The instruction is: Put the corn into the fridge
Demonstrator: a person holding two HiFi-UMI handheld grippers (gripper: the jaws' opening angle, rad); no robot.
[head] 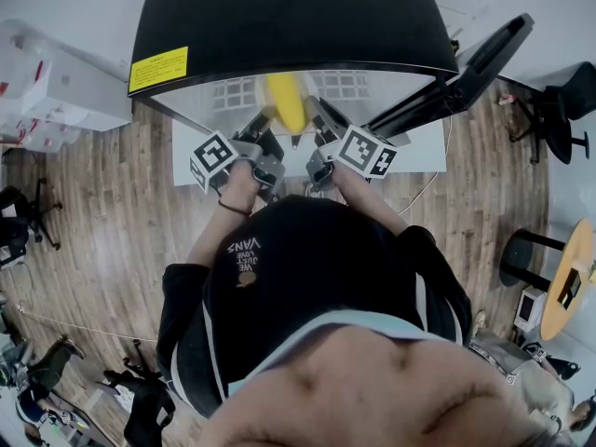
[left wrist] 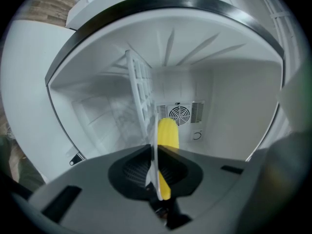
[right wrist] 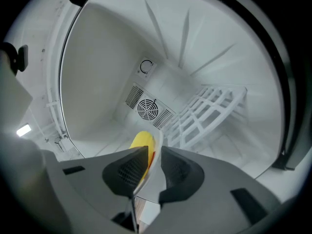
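Far left, white boxes (head: 56, 91) stand by the wood floor (head: 102, 231). The fridge (head: 289, 17), black-topped w/ a yellow sticker (head: 158, 68), fills the middle. Its door (head: 480, 59) is swung open to the right, w/ a black chair (head: 568, 110) beyond. Inside, a white wire rack (left wrist: 139, 89) runs toward the fan vent (left wrist: 179, 115) on the back wall. Your shirt (head: 307, 277) hides the floor below you. A thin white strip (left wrist: 155, 169) btwn the pads is too edge-on to identify. Your left tongs (left wrist: 157, 155) are clamped on the corn (head: 286, 101). Your right tongs (right wrist: 153, 152) stand slightly apart round its end. The corn is smooth, bright yellow & blunt-tipped, held just inside the fridge mouth, in front of the rack.
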